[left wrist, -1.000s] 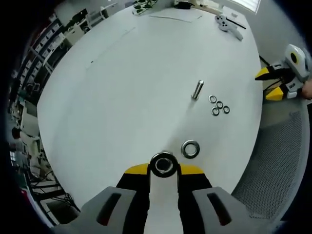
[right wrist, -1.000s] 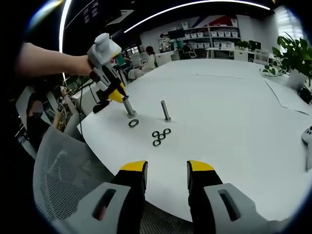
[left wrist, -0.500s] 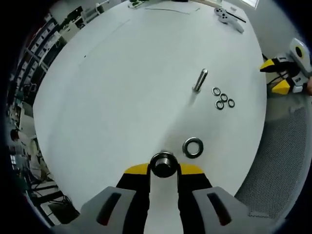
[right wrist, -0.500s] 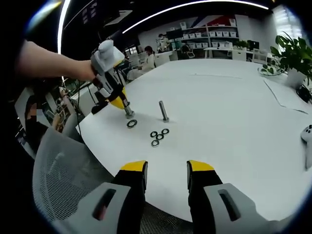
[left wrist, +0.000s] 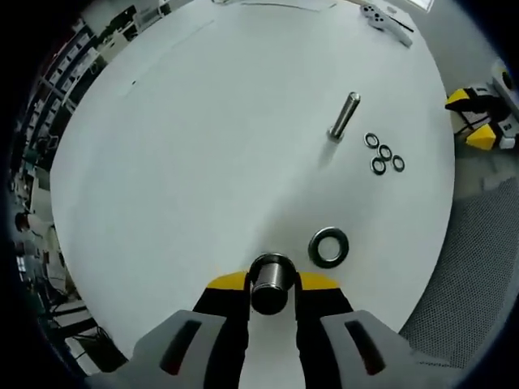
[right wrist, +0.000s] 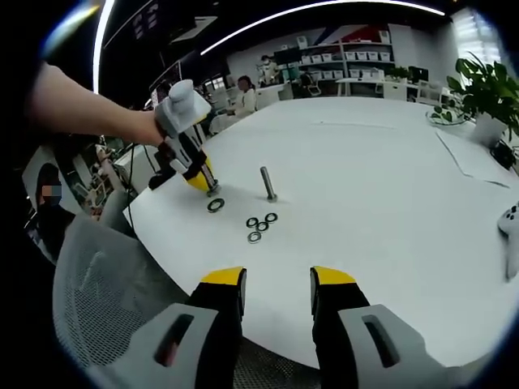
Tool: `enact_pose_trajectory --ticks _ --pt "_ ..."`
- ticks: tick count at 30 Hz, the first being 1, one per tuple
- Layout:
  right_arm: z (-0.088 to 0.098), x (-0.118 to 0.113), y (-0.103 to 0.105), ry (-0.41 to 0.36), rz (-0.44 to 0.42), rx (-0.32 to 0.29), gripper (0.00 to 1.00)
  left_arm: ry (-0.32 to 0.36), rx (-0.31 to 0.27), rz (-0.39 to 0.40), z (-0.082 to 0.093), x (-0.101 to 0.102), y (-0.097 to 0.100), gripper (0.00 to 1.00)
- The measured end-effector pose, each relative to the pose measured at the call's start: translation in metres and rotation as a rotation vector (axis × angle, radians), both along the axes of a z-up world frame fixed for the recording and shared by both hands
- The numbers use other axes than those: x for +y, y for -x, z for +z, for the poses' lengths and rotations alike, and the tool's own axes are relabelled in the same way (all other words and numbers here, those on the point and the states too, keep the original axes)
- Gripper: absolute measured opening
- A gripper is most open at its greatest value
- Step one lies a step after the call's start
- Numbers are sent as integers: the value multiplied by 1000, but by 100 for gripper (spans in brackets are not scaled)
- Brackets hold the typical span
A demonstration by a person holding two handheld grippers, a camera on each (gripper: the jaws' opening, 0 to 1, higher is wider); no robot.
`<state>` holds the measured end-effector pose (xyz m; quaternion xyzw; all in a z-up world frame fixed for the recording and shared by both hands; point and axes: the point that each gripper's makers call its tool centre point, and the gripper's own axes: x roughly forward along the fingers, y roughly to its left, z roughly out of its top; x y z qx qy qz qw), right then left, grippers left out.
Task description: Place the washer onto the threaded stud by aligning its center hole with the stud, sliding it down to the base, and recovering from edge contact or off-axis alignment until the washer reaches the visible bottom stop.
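My left gripper (left wrist: pixel 272 285) is shut on a short, thick metal stud (left wrist: pixel 271 274), seen end-on between the yellow tips. A large washer (left wrist: pixel 328 247) lies flat on the white table just right of it. In the right gripper view a hand holds the left gripper (right wrist: pixel 208 186) with its tips down at the table, the large washer (right wrist: pixel 216 205) right beside them. A thin stud (left wrist: pixel 344 116) stands upright farther out, and shows as the thin stud (right wrist: pixel 266 183). My right gripper (right wrist: pixel 276 282) stands open over the near table edge, holding nothing.
Several small washers (left wrist: pixel 384 154) lie clustered near the thin stud, the same small washers (right wrist: pixel 261 224). The right gripper (left wrist: pixel 478 121) shows beyond the table edge. A game controller (left wrist: pixel 388 19) lies far out. A mesh chair (right wrist: pixel 105 300) stands below the table edge; a plant (right wrist: pixel 486 89) at the far right.
The left gripper with its stud has sunk and tipped closer to the table beside the large washer. The right gripper has stayed open and nearly still.
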<state>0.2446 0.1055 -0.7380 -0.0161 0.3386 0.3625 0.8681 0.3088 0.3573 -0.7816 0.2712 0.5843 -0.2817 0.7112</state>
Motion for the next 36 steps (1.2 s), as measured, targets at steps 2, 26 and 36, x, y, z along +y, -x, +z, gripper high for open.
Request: enact_pose_trajectory --ticks 2,26,36 --pt "0 0 0 2 -1 3 34 -6 3 -8 -1 0 1 19" --pt "-1 0 1 13 11 -3 34 115 -71 186 3 5 13 28" --pt "1 2 2 -2 20 -4 34 187 -95 272 12 -16 32 28"
